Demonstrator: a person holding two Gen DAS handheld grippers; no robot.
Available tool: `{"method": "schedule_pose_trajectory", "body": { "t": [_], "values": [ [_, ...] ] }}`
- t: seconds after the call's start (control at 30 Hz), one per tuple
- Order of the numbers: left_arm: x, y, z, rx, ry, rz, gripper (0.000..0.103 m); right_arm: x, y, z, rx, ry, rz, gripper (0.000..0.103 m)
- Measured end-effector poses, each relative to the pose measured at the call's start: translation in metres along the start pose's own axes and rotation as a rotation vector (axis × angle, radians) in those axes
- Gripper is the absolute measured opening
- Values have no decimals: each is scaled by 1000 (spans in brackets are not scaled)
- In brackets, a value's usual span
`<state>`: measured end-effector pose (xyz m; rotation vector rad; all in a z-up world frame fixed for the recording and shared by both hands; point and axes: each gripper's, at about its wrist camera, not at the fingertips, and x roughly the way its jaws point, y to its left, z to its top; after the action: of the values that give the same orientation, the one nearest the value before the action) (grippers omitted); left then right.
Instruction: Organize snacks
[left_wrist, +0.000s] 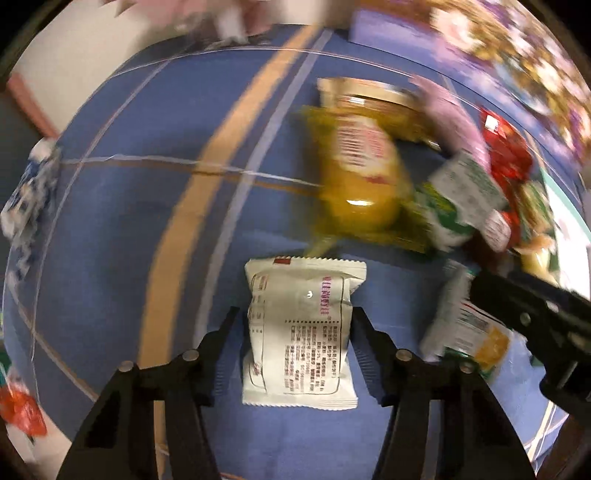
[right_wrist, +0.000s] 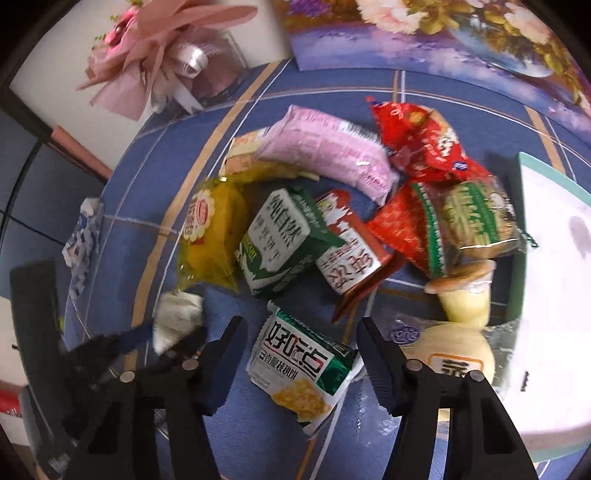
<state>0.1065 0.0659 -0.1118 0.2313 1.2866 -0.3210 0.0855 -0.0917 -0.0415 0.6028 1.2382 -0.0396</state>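
My left gripper (left_wrist: 295, 317) is shut on a white snack packet (left_wrist: 299, 332), its fingertips pressing both sides, above the blue tablecloth (left_wrist: 129, 229). My right gripper (right_wrist: 301, 328) is open, its fingers on either side of a green-and-white corn snack packet (right_wrist: 303, 365) lying on the cloth, apart from it. The right gripper also shows in the left wrist view (left_wrist: 476, 291) at the right, over that packet (left_wrist: 469, 325). The left gripper and its white packet (right_wrist: 177, 317) show at the lower left of the right wrist view. Behind lies a pile of snacks.
The pile holds a yellow bag (right_wrist: 210, 236), a green-white carton (right_wrist: 280, 240), a pink pack (right_wrist: 332, 155), red bags (right_wrist: 417, 140) and a bun (right_wrist: 454, 354). A white tray with a teal rim (right_wrist: 554, 277) is at the right. A pink bouquet (right_wrist: 155, 48) lies at the back.
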Motion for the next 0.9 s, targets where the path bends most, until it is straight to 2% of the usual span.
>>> {"method": "schedule_pose_trajectory", "body": {
  "t": [0.2, 0.47, 0.8, 0.9],
  "values": [
    [2, 19, -1, -81, 13, -2, 58, 11, 19, -9, -67, 43, -11, 64],
    [0, 20, -3, -74, 14, 6, 58, 26, 43, -23, -164, 63, -62, 64],
    [6, 20, -9, -75, 6, 9, 58, 32, 54, -29, -210, 73, -47, 65],
    [6, 21, -9, -75, 6, 9, 58, 34, 55, -30, -217, 81, -43, 67]
  ]
}}
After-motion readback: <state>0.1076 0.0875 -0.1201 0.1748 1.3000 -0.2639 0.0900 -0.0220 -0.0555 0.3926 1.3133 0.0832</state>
